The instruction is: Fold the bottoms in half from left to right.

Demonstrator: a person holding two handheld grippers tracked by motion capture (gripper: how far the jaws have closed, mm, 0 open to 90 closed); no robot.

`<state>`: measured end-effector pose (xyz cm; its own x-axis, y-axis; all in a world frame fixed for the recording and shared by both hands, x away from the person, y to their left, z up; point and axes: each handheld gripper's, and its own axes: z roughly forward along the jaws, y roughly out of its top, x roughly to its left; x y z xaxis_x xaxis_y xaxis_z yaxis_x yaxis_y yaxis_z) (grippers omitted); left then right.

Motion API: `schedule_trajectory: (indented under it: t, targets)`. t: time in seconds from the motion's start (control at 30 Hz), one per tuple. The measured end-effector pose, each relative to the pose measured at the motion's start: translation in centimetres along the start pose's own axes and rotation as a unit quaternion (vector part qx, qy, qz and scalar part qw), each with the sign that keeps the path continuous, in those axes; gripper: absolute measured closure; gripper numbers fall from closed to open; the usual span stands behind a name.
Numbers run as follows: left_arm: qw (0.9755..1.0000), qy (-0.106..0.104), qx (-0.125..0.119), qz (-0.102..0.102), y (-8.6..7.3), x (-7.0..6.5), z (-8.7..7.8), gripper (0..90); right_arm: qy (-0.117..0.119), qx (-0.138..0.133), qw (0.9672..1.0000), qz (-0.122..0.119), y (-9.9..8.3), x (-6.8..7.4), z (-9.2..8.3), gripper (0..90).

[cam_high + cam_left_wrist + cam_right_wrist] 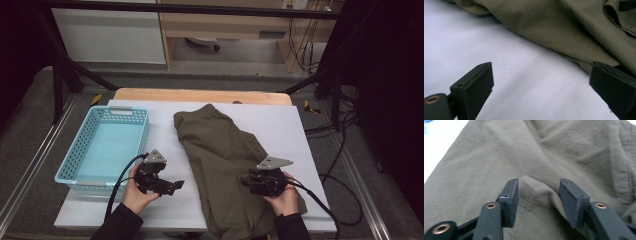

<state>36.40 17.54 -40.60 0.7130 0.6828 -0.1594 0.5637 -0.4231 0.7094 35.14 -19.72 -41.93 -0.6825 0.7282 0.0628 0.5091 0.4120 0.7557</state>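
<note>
An olive garment (220,150) lies crumpled on the white table cover (280,125), reaching from the far middle to the near edge. My right gripper (246,178) rests low on its near right part. In the right gripper view, the right gripper (539,180) has its jaws partly apart, and a raised fold of the garment (536,192) with a stitched seam stands between the pads. My left gripper (174,186) hovers over bare cover just left of the garment. In the left gripper view, the left gripper (541,64) is wide open with nothing between its fingers, and the garment (554,27) lies just ahead.
A light blue perforated basket (80,150) stands at the table's left, close beside my left hand. A strip of wooden tabletop (200,95) shows at the far edge. Black frame bars and cables run around the table on the floor.
</note>
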Motion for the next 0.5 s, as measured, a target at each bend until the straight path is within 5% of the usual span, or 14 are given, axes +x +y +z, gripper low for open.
schedule_trajectory:
  t: [0.27,0.5]
  targets:
    - [1.0,0.004,0.0,0.0,-0.2,-0.1,0.0,6.3,0.013,-0.002,0.9999,0.002,0.2,-0.1,0.8,53.9]
    - [1.0,0.0,0.004,0.004,-0.3,-0.3,0.2,6.3,0.01,0.025,0.9996,-0.009,-0.1,0.0,1.0,79.1]
